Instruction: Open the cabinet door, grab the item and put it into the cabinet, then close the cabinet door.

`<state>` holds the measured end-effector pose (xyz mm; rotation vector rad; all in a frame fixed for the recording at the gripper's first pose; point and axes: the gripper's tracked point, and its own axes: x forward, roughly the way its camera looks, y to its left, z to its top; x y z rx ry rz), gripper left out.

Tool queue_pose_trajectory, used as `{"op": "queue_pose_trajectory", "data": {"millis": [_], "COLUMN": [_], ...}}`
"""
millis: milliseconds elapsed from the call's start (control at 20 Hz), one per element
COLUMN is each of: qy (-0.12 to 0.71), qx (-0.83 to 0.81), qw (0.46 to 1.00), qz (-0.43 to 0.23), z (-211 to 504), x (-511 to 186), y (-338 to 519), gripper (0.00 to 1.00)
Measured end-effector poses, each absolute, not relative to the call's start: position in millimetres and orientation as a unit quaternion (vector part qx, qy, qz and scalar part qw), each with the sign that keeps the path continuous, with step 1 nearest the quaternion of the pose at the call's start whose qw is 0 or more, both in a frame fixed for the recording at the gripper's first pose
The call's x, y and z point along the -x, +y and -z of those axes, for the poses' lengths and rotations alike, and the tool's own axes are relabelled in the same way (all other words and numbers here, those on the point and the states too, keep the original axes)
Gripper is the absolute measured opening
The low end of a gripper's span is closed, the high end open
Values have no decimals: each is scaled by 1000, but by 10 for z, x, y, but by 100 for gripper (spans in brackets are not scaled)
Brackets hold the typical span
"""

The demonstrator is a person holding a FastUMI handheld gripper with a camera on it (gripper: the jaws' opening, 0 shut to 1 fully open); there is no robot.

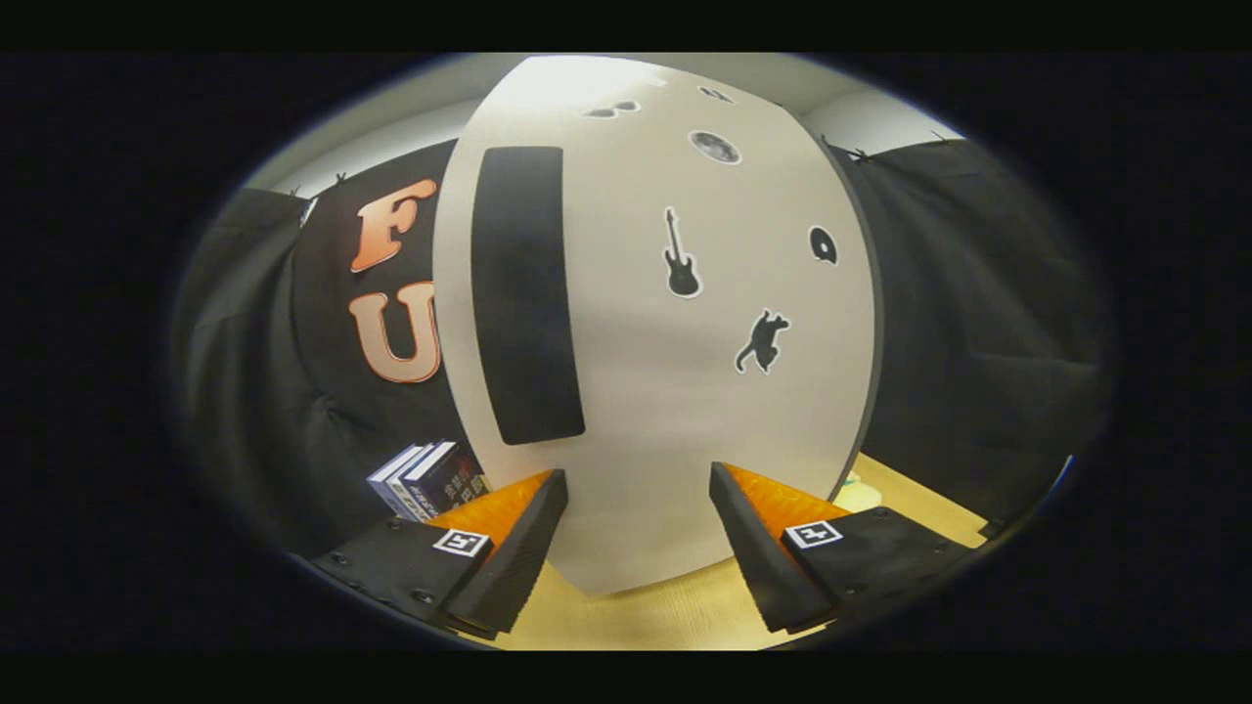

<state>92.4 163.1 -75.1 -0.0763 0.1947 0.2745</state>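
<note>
White smooth cabinet door (665,391) w/ tongs (638,508) spread, empty.

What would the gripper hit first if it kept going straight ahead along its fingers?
Most likely the white cabinet door. The gripper is open with nothing between its fingers, and the door's lower panel stands just ahead of them, right of the black handle strip. How close is unclear in the fisheye view.
</note>
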Motion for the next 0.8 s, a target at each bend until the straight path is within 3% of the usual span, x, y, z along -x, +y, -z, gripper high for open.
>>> {"op": "queue_pose_trajectory", "data": {"millis": [450, 800], "qy": [110, 114], "qx": [11, -2], "qw": [982, 982], "qz": [-152, -148], "z": [812, 577], "x": [-1293, -1032], "y": [1851, 1706], "gripper": [95, 95]}}
